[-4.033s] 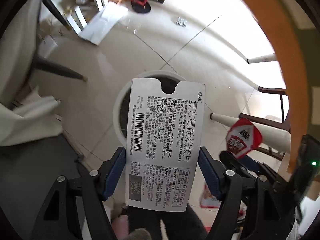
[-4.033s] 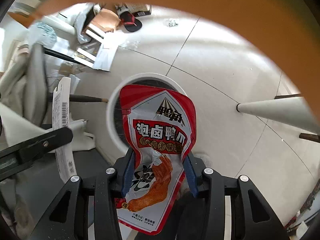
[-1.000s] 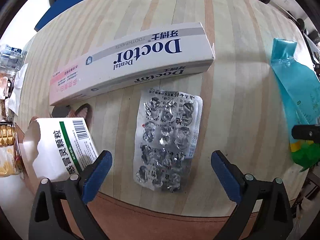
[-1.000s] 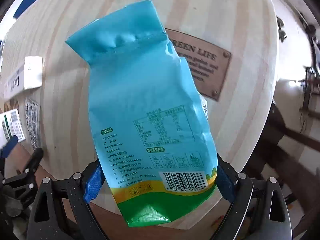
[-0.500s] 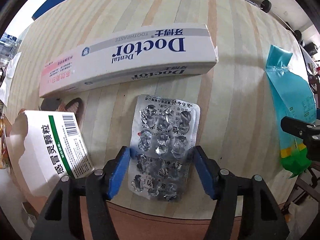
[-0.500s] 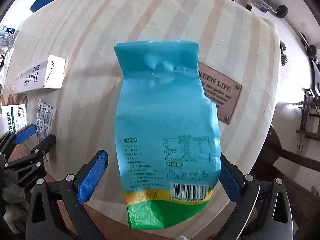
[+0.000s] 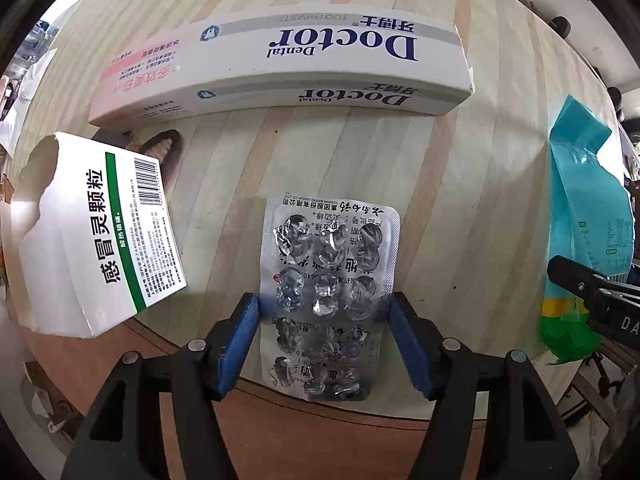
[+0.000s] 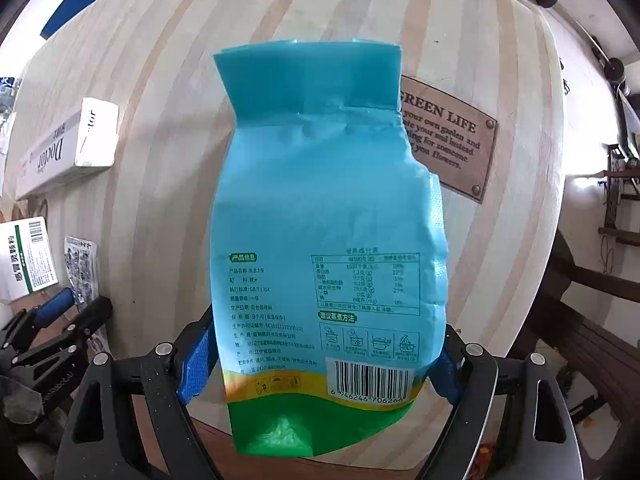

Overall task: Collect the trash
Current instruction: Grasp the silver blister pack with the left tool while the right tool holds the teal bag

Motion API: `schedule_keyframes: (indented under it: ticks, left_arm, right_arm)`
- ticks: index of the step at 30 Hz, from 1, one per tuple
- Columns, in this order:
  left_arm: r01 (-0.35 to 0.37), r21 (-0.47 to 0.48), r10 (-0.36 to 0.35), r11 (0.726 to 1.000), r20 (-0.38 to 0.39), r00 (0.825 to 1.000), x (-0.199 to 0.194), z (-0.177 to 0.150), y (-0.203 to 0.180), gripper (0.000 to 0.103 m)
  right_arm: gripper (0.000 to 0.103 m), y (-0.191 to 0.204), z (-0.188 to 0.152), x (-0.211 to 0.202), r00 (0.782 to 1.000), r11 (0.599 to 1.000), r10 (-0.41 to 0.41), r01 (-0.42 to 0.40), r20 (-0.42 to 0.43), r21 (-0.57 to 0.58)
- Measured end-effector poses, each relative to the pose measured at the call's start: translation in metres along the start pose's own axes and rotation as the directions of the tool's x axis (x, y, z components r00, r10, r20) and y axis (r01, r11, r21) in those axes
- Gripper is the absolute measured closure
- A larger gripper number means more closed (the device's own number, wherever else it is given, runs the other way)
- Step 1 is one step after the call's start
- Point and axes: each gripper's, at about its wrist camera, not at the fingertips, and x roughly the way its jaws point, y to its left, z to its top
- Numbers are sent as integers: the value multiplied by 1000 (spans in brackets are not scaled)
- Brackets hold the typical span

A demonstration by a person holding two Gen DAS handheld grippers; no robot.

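Observation:
A used silver blister pack lies at the near edge of the striped wooden table. My left gripper has its blue pads against both long sides of the pack, shut on it. A blue and green food bag lies at the table's near edge in the right wrist view. My right gripper has closed onto the bag's lower sides. The bag also shows at the right of the left wrist view.
A long white Doctor toothpaste box lies across the table behind the blister pack. A torn white and green medicine box overhangs the near left edge. A brown GREEN LIFE plaque is fixed to the table behind the bag.
Four seconds ago both grippers held other trash over a white bin on the floor. Since one second ago, both open grippers have closed in: left on the blister pack, right on the bag.

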Motion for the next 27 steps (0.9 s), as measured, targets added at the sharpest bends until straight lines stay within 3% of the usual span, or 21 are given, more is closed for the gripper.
schedule_keyframes:
  ticks: [7, 15, 27]
  left_arm:
    - [-14, 27, 13, 1000, 30, 999, -7, -8, -2, 40]
    - [-28, 32, 25, 999, 102, 995, -40, -35, -16, 40]
    - [28, 28, -34, 999, 242, 970, -107, -102, -8, 40]
  right_arm:
    - [16, 29, 3, 8, 998, 998, -53, 54, 26, -16]
    - [30, 29, -45, -5, 998, 1000, -21, 21, 61, 2]
    - [31, 59, -118, -48, 987, 998, 69, -70, 147, 2]
